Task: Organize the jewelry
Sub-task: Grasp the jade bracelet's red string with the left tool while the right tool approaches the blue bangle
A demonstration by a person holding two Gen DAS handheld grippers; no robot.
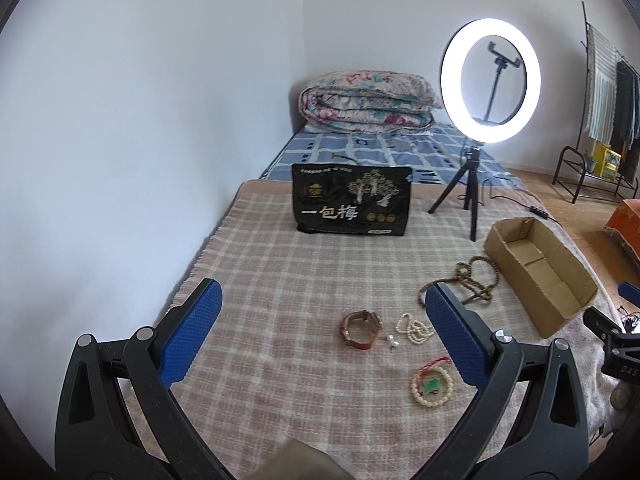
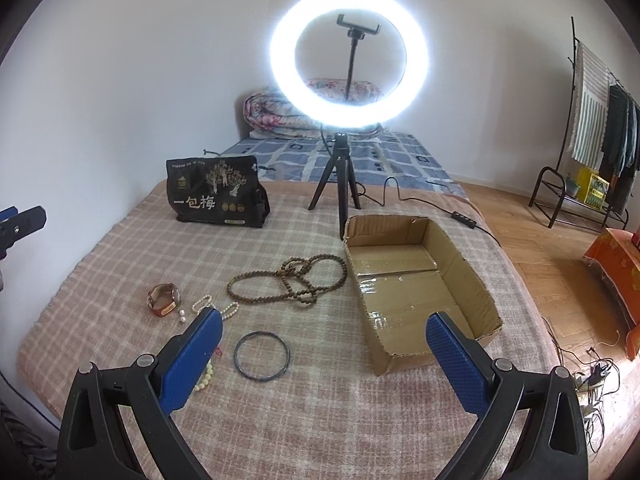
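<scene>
My left tongs [image 1: 322, 334] and right tongs [image 2: 324, 354] hang released over the bed [image 2: 120, 248]; one empty cardboard box [image 2: 416, 276] sits near its right edge.

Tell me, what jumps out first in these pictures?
The glowing white ring light on its black tripod dominates, standing at the far end of the checked pink blanket. Nearer, jewelry lies scattered: a long brown bead necklace, a thin dark bangle and a red-strapped watch, beside an empty open cardboard box.
</scene>
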